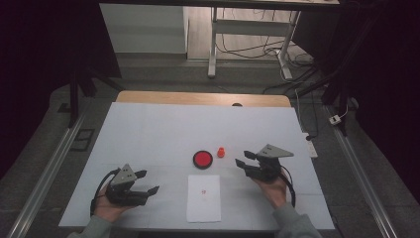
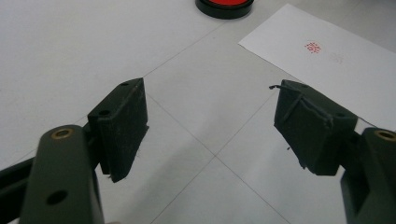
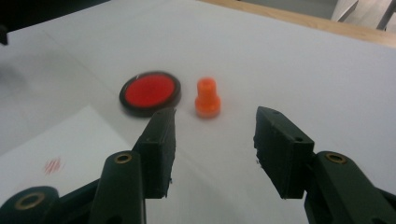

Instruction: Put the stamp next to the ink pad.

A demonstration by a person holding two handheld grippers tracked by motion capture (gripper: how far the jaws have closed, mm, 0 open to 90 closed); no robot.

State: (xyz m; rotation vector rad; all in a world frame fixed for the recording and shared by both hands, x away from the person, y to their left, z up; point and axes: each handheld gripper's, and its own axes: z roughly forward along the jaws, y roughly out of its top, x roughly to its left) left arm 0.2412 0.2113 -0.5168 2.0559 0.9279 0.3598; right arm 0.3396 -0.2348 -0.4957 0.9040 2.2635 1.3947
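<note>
The work in hand looks like stamping: a small orange stamp (image 1: 221, 151) stands upright just right of a round red ink pad (image 1: 202, 159), and a white paper (image 1: 204, 198) lies nearer the person than the pad, already bearing a small red mark (image 1: 203, 191) near its middle. That layout makes sense as a short line of travel, with pad and stamp side by side so the stamp can be inked and carried straight down to the sheet below the pad. The right gripper (image 1: 246, 158) sits to the right of the pad, low over the table, its jaws spread wide and holding nothing; in the right gripper view the stamp (image 3: 208, 98) stands ahead of the jaws, just right of the pad (image 3: 150, 92), roughly on the line between the fingertips but clearly apart from them, so I judge it is lined up for a grasp rather than touching. The left gripper (image 1: 147, 181) rests well to the left of the pad and below it, also wide open and empty, beside the paper's left edge. In the left gripper view the paper (image 2: 322, 70) with its mark (image 2: 312, 47) lies ahead and to the right, the pad (image 2: 225, 5) at the far edge. It is probably placed there to steady the sheet if needed.
</note>
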